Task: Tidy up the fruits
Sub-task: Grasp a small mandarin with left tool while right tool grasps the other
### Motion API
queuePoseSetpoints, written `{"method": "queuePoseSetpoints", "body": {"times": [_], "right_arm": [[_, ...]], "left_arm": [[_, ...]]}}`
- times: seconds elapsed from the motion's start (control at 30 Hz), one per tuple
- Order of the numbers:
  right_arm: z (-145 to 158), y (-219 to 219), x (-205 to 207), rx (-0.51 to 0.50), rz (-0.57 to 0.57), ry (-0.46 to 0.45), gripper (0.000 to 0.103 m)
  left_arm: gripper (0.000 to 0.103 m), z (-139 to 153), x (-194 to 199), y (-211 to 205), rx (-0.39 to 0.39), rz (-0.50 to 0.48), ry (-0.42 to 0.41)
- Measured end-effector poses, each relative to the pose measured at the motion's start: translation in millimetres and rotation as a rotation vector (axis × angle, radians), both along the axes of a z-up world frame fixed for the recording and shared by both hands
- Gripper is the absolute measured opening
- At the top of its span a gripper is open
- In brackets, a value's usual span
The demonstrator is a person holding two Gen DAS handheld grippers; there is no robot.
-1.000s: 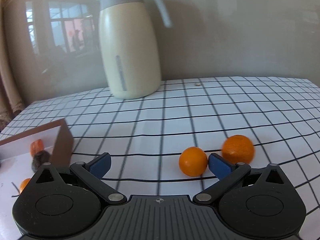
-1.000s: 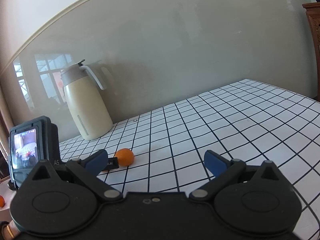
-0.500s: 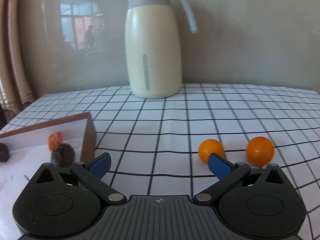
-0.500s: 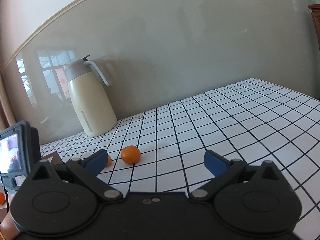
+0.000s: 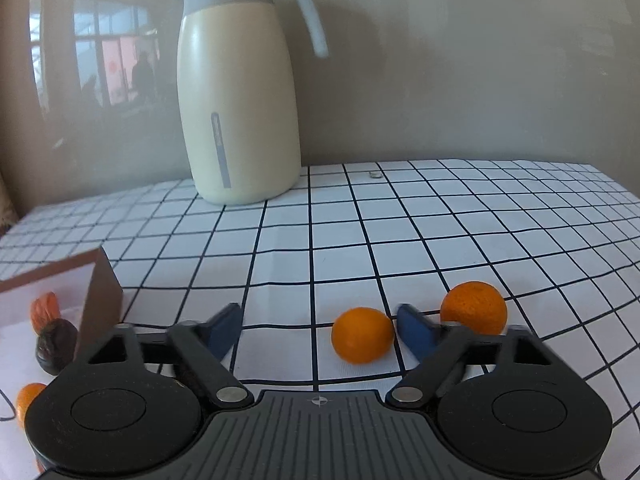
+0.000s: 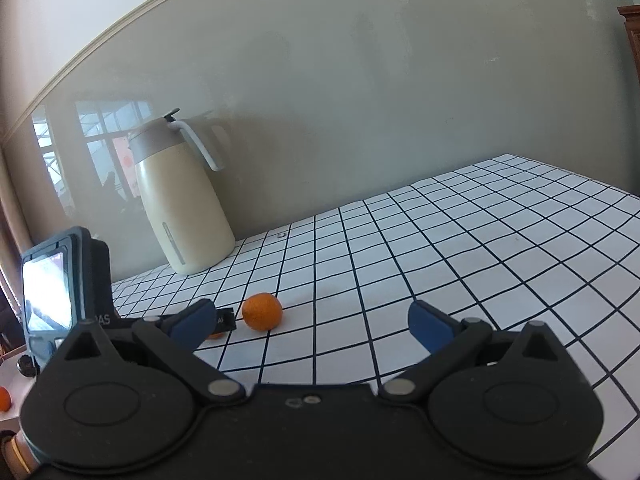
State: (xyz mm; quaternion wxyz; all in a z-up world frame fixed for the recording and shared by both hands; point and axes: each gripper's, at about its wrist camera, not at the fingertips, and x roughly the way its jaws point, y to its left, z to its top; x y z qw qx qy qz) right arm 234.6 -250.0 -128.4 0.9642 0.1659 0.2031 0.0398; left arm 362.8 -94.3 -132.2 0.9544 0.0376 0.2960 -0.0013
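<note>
Two oranges lie on the checked tablecloth. In the left wrist view my left gripper (image 5: 320, 330) is open, and the nearer orange (image 5: 363, 335) sits between its fingers, close to the right fingertip (image 5: 416, 330). The second orange (image 5: 474, 307) lies just right of that finger. A brown box (image 5: 98, 296) at the left holds an orange fruit (image 5: 28, 400), a dark fruit (image 5: 56, 344) and a reddish one (image 5: 45, 310). My right gripper (image 6: 312, 324) is open and empty; one orange (image 6: 262, 311) lies ahead of it.
A cream thermos jug (image 5: 236, 92) stands at the back by the wall. It also shows in the right wrist view (image 6: 180, 204). The left gripper's camera body (image 6: 66, 280) shows at the left of the right wrist view.
My left gripper has swung right and moved forward, so the nearer orange now sits between its fingers. The right gripper has barely moved.
</note>
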Motion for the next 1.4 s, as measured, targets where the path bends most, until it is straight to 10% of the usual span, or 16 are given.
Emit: {"method": "queuePoseSetpoints", "body": {"times": [0.1, 1.0, 1.4], "right_arm": [[1, 0, 0, 0.012, 0.002, 0.002, 0.097], [-5, 53, 97, -0.111, 0.103, 0.185, 0.075], [-21, 79, 127, -0.175, 0.144, 0.253, 0.036]], "left_arm": [[0.049, -3, 2, 7, -0.016, 0.037, 0.01], [0.032, 1, -41, 43, -0.031, -0.006, 0.001], [0.032, 2, -51, 41, -0.014, -0.049, 0.004]]}}
